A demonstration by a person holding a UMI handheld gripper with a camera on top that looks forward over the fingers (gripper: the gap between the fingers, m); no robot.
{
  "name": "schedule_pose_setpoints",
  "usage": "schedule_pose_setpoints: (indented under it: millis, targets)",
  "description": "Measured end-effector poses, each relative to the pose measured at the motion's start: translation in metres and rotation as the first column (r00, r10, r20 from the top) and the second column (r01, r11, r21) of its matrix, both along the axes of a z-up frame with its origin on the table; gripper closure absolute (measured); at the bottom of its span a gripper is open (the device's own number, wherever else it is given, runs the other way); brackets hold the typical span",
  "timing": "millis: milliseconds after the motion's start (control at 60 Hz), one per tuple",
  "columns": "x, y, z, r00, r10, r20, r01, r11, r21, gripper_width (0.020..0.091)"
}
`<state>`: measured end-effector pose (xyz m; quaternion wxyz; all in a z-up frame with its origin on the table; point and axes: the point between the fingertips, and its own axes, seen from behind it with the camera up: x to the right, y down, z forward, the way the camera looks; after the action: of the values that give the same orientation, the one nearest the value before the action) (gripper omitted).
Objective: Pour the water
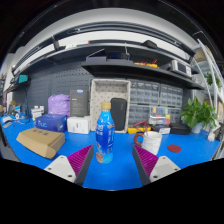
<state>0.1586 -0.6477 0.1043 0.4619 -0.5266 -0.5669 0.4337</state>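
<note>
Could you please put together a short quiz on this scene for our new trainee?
1. True or false: the gripper is shut on the bottle.
2. What colour is the table?
3. The cup is: A) beside the bottle, near one finger; B) on the shelf; C) inside the box.

Key:
1. False; the fingers are open, with the bottle standing just ahead, between them.
2. Blue.
3. A.

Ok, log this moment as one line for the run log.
hand-held gripper: open | blue water bottle: upright on blue table, capped, just ahead between fingers, ungrasped | white cup: right of bottle | pour: not started
</note>
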Motion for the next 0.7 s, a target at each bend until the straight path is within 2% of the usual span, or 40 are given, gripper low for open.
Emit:
schedule_pose_setpoints:
  millis: [33,50,133,150,200,333,550,633,683,700]
  targets:
    - [-0.010,0.001,-0.014,0.999,0.033,-0.017,-0.034,0.999,-0.033,0.0304]
    - [-0.010,-0.005,-0.002,1.000,0.024,0.011,-0.023,1.000,-0.019,0.0307]
    - [-0.039,-0.016,-0.011,0.998,0.068,-0.011,-0.069,0.996,-0.054,0.0305]
    - [-0.031,-0.010,-0.003,1.000,0.018,0.004,-0.018,1.000,-0.009,0.0306]
    - [-0.060,-0.025,-0.022,0.996,0.083,-0.021,-0.085,0.994,-0.073,0.0305]
    - [-0.093,-0.023,-0.025,0.998,0.062,-0.026,-0.063,0.997,-0.045,0.0298]
    - [-0.126,-0.034,-0.016,0.995,0.089,-0.046,-0.090,0.996,-0.011,0.0313]
    - [-0.133,-0.038,-0.021,0.995,0.096,-0.027,-0.096,0.995,-0.026,0.0390]
    - [-0.135,-0.040,-0.020,0.994,0.099,-0.042,-0.100,0.994,-0.034,0.0570]
    - [-0.135,-0.040,-0.020,0.994,0.099,-0.040,-0.100,0.994,-0.034,0.0591]
